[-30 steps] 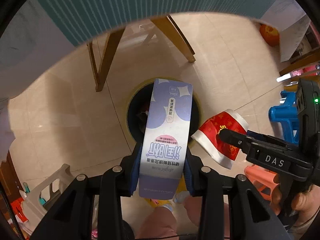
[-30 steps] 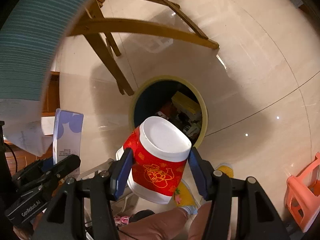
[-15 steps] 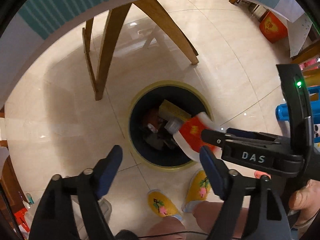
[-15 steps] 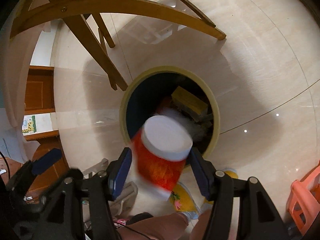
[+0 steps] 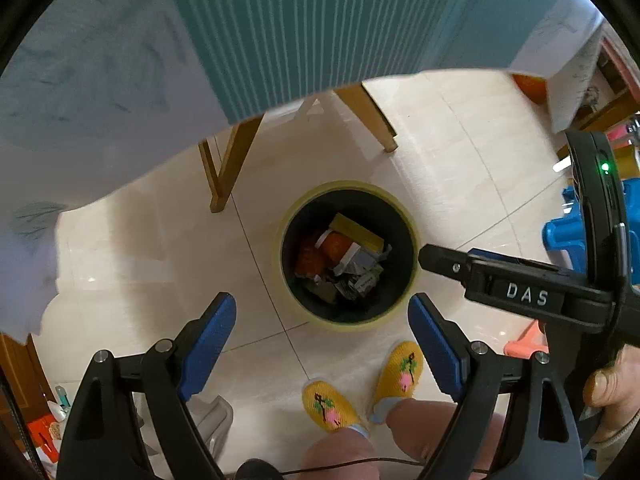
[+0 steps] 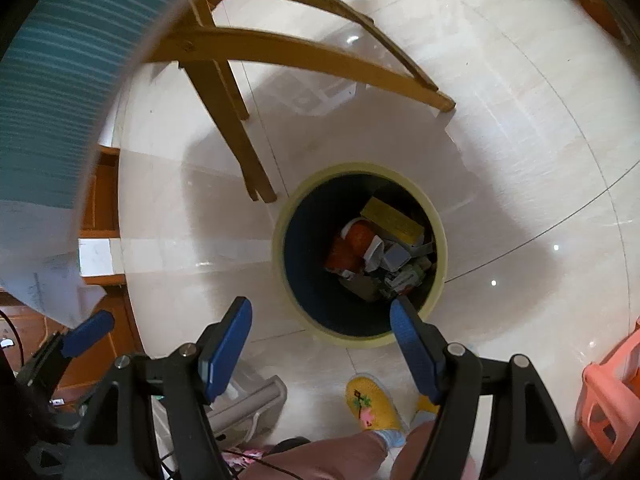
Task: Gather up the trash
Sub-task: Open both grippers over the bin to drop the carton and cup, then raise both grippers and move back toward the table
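Note:
A round bin with a yellow-green rim [image 5: 412, 216] [image 6: 440, 232] stands on the tiled floor below both grippers. Inside lie a red paper cup [image 5: 338, 245] [image 6: 358, 236], a yellow box [image 5: 358, 232] [image 6: 394, 220], a pale purple carton [image 6: 396, 258] and other scraps. My left gripper [image 5: 322, 332] is open and empty above the bin's near edge. My right gripper [image 6: 322, 340] is open and empty too; it also shows in the left wrist view as a black finger [image 5: 448, 260] over the bin's right rim.
Wooden table legs [image 5: 224, 168] [image 6: 232, 132] stand behind the bin, under a teal cloth [image 5: 320, 28]. The person's yellow slippers [image 5: 328, 402] [image 6: 370, 404] are in front of it. A blue stool [image 5: 568, 236] and a pink stool [image 6: 608, 396] stand at the right.
Both grippers opened. The purple carton dropped from the left gripper, then the red cup from the right, and both now lie in the bin. Both grippers have lifted a little.

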`<state>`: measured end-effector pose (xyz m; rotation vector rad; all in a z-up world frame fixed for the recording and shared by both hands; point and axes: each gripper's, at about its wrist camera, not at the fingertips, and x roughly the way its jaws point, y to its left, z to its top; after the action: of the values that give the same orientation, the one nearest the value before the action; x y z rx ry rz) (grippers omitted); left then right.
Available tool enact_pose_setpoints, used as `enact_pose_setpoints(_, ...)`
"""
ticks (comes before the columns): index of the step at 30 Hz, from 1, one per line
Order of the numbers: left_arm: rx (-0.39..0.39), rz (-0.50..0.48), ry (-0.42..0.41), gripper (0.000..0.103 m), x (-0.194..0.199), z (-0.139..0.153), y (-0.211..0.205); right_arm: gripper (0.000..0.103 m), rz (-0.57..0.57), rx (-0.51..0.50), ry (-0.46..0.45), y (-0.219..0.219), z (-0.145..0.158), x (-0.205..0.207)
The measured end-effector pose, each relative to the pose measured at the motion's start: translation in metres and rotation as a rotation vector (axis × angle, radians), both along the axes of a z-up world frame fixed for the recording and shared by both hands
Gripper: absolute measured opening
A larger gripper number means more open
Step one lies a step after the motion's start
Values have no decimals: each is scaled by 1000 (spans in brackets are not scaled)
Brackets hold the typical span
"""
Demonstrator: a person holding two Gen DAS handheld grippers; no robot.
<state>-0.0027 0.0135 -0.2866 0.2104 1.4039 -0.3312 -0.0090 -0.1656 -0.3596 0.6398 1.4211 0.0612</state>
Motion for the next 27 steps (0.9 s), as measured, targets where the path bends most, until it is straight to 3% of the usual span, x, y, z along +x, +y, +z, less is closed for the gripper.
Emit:
enact_pose_setpoints(5,-29,-10,-22,87,-12,59,9,72,-14,-17,-27,4,49,-10)
enact_pose_setpoints(10,-72,-17,-78,87,-15,130,21,72,-33,-36,-85,7,120,-26)
enact_pose_setpoints(22,-197,-101,-376,87,-20,319,48,72,-65,-103,-325,27,302,-55)
enact_pose_setpoints(27,-231,-108,-478,87,-19,361,57,72,-47,-175,-419,38,352,-56)
